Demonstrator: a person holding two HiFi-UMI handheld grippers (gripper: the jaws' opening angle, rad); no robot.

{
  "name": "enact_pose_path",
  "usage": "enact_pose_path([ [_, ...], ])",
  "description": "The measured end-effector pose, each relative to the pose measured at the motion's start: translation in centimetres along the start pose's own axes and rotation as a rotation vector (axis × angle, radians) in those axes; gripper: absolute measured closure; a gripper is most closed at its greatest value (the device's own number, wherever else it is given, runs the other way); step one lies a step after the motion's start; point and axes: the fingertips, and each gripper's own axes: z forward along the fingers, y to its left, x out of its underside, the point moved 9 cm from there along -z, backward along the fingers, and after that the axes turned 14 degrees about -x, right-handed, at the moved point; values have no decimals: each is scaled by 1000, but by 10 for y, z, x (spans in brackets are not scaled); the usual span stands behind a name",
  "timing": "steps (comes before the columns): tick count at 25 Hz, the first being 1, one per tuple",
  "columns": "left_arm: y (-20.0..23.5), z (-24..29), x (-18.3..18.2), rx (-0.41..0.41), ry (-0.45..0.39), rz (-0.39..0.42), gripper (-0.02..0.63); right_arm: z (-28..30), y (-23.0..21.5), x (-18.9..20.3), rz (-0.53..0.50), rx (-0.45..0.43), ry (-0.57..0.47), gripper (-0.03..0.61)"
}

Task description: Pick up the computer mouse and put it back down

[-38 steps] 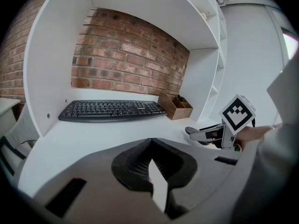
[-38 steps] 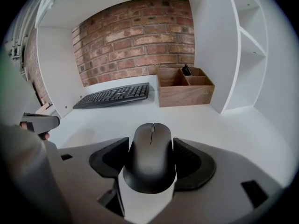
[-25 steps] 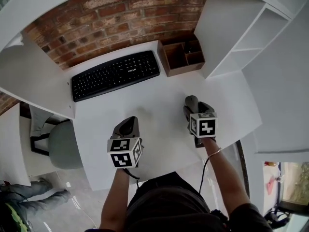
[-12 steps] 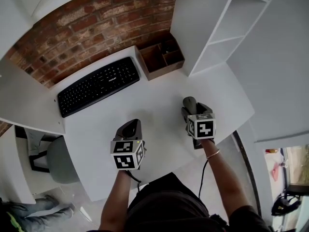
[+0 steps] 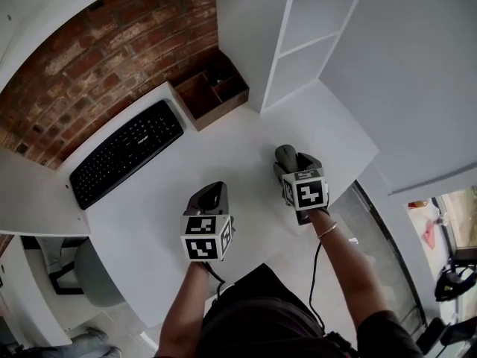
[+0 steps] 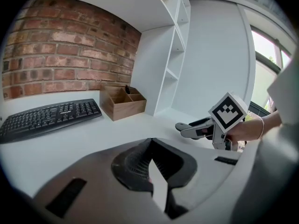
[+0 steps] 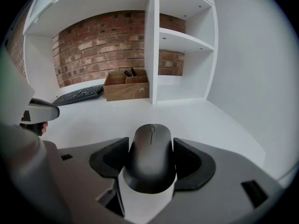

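Note:
A black computer mouse (image 7: 149, 155) sits between the dark pads of my right gripper (image 7: 149, 164), which is shut on its sides. In the head view the mouse (image 5: 285, 155) sticks out ahead of the right gripper (image 5: 288, 167), above the right part of the white desk (image 5: 238, 144). I cannot tell whether it touches the desktop. My left gripper (image 5: 208, 197) hovers over the desk's front middle, a hand's width left of the right one. Its jaws (image 6: 150, 164) are shut with nothing between them.
A black keyboard (image 5: 123, 154) lies at the back left by the brick wall. A wooden desk organiser (image 5: 212, 95) stands behind the middle, next to a white shelf unit (image 5: 298, 36). The desk's front edge runs just below both grippers.
The head view has swung, so keyboard and organiser have slid left in the picture. Both grippers hold about the same spots, the right one still shut on the mouse.

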Motion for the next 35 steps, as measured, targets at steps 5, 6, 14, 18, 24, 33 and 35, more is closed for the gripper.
enact_pose_path([
  [5,-9,11,3,22,18,11,604,5,-8,-5,-64,1,7,293],
  [6,-9,13,4,24,20,11,604,7,-9,-6,-69,-4,5,293],
  [14,-12,23,5,27,32,10,604,17,-12,-13,-104,-31,2,293],
  [18,-11,28,5,25,34,4,604,22,-17,-17,-124,-32,8,293],
  [24,-11,34,2,19,35,0,604,34,-23,-18,-149,-30,36,293],
  [33,-9,38,3,20,46,-4,604,42,-39,-19,-130,-46,42,293],
  [35,-8,38,3,19,47,-6,606,43,-41,-19,-129,-54,47,293],
])
